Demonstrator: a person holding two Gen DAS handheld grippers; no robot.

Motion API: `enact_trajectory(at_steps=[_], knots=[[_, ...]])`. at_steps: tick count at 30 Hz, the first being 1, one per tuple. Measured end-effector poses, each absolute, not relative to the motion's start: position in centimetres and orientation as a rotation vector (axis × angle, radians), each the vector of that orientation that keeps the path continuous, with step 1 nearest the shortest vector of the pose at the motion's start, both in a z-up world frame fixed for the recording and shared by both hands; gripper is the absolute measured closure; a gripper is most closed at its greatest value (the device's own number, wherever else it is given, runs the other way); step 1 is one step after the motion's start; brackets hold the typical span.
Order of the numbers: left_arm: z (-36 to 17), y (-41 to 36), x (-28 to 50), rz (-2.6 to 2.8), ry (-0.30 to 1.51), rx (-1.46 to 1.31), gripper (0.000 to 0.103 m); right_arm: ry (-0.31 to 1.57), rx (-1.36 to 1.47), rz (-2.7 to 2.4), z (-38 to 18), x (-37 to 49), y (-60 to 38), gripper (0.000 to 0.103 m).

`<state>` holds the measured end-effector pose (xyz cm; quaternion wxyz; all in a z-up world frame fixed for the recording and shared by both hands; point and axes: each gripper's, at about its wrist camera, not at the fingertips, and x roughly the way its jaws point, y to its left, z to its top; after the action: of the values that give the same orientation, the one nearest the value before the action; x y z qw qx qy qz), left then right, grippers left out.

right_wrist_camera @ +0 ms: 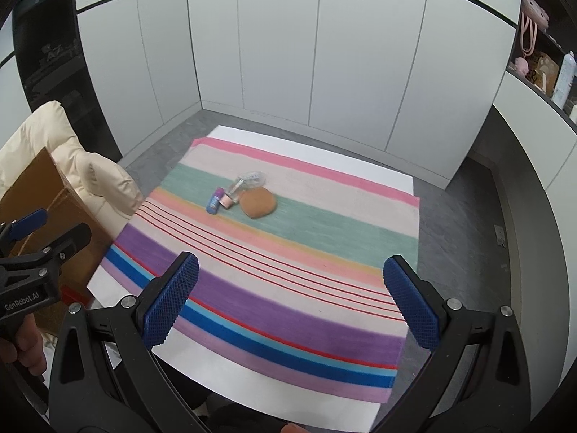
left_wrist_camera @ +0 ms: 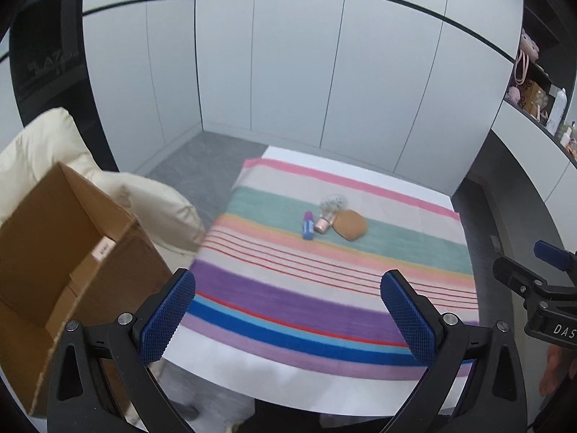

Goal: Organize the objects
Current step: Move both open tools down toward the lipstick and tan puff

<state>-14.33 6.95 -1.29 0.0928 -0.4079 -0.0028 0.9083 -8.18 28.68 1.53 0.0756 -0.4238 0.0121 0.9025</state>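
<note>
Nothing sorted yet, by the look of it. Cardboard box (left_wrist_camera: 65, 252) left of striped cloth (left_wrist_camera: 324, 288), open, nothing visible inside. Both tongs, left (left_wrist_camera: 288, 321) and right (right_wrist_camera: 292, 306), spread wide, holding nothing, over cloth's near edge. Brown pouch (left_wrist_camera: 349, 225), small bottle (left_wrist_camera: 324, 222), purple tube (left_wrist_camera: 307, 225) clustered mid-cloth. All three left to move.

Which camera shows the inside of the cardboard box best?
The left wrist view. There the box is close, and its open top faces the camera, so the inner walls show. In the right wrist view only a brown outer side shows at the left edge, partly behind the left gripper.
</note>
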Motion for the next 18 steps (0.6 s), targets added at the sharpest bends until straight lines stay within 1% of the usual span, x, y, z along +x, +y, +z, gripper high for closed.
enact_trajectory(at_steps=[5, 10, 12, 18], knots=[[-1.6, 8.2, -15.2, 2.697, 0.019, -1.215, 0.0, 0.042, -1.276, 2.7, 1.1, -8.0, 30.0, 0.0], [-2.7, 9.3, -17.6, 2.662, 0.036, -1.217, 0.0, 0.008, -1.321, 2.689, -1.0, -9.6, 30.3, 0.0], [-3.9, 9.7, -19.1, 2.646, 0.015, -1.231, 0.0, 0.017, -1.342, 2.692, -1.9, -10.8, 30.5, 0.0], [-8.8, 11.0, -23.3, 2.646, 0.078, -1.336, 0.001, -0.027, -1.375, 2.726, -5.3, -15.5, 30.5, 0.0]])
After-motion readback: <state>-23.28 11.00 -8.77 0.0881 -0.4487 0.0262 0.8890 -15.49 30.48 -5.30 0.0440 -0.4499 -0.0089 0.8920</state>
